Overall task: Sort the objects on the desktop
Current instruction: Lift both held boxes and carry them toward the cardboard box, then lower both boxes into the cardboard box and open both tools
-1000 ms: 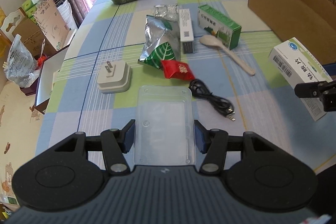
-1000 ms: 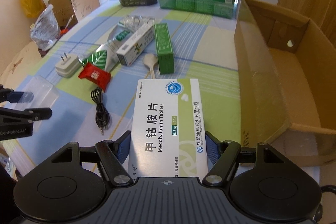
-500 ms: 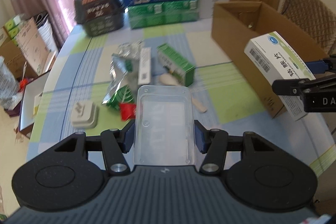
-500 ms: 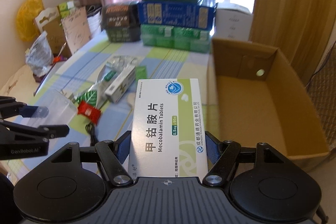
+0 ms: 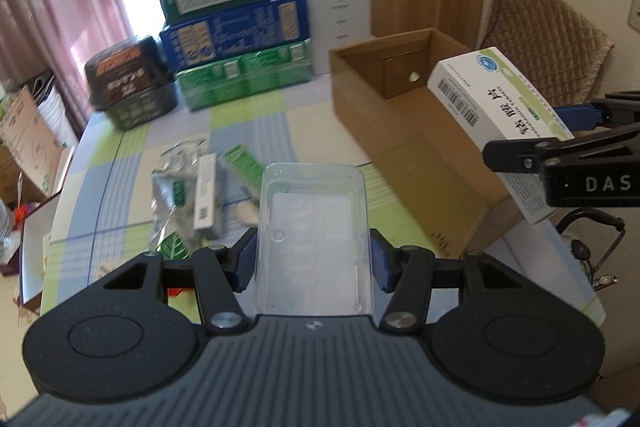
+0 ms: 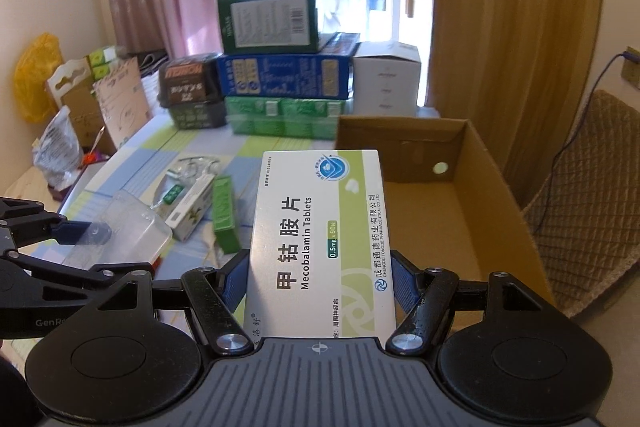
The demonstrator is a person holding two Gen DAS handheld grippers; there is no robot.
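We see a clear plastic tray [image 5: 314, 227], rectangular with rounded corners, clamped between the blue pads of the left gripper [image 5: 313, 263], which tilts downward above the checked tablecloth [image 5: 276, 125]. The right gripper [image 6: 319, 281] likewise tilts downward, its jaws closed on one white-and-green tablet box [image 6: 320, 239] raised before the open cardboard box [image 6: 472, 211]. We count two grippers, one tray and one tablet box; several small packets lie on the cloth beyond, blurred.
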